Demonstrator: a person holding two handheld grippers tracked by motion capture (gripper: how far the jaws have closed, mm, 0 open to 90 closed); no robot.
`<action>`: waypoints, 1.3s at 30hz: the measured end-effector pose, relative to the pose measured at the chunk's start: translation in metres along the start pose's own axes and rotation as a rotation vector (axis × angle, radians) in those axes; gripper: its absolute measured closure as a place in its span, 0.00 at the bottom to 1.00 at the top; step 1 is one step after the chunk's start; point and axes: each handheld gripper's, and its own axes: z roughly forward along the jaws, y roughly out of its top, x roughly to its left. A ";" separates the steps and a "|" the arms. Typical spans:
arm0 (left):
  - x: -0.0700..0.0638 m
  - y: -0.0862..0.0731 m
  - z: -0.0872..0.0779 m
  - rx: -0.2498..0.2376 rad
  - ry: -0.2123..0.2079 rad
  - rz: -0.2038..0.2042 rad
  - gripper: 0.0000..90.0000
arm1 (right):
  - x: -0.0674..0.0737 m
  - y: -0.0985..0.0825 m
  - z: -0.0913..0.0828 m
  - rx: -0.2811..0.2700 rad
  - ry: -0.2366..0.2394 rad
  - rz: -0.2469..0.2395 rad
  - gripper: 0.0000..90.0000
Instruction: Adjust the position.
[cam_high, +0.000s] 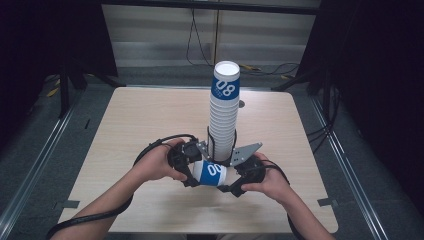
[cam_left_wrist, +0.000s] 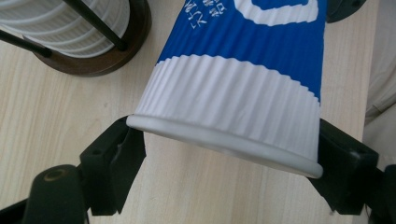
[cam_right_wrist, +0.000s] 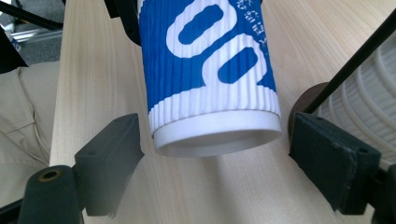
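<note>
Cup (cam_high: 210, 173) lies sideways, lower centre of high view, between both grippers. Left gripper (cam_left_wrist: 224, 154) clamps wide rim. Right gripper (cam_right_wrist: 215, 154) spread, pads clear of cup's base. Risk: one-sided hold lets ribbed cup swing or slip; hard squeeze crushes rim. Rack (cam_high: 223, 155) behind holds tall nested stack (cam_high: 223, 115); bump could topple it.

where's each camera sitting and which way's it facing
High view: above the person's side, looking forward and down on the table; forearms and both hands show.
Left gripper view: rides the left gripper, facing the blue-and-white paper cup rim; its fingers show.
Right gripper view: rides the right gripper, facing the cup's base.
Both share the cup.
</note>
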 end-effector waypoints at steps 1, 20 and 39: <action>0.000 0.001 0.000 0.001 0.000 0.005 0.21 | 0.000 0.000 0.000 -0.002 0.003 -0.001 0.18; -0.002 0.004 0.003 -0.002 -0.011 0.003 0.21 | 0.000 0.007 0.003 0.008 0.007 -0.019 0.18; -0.003 0.008 0.005 0.004 -0.023 0.007 0.21 | 0.002 0.010 0.012 0.024 0.026 -0.027 0.18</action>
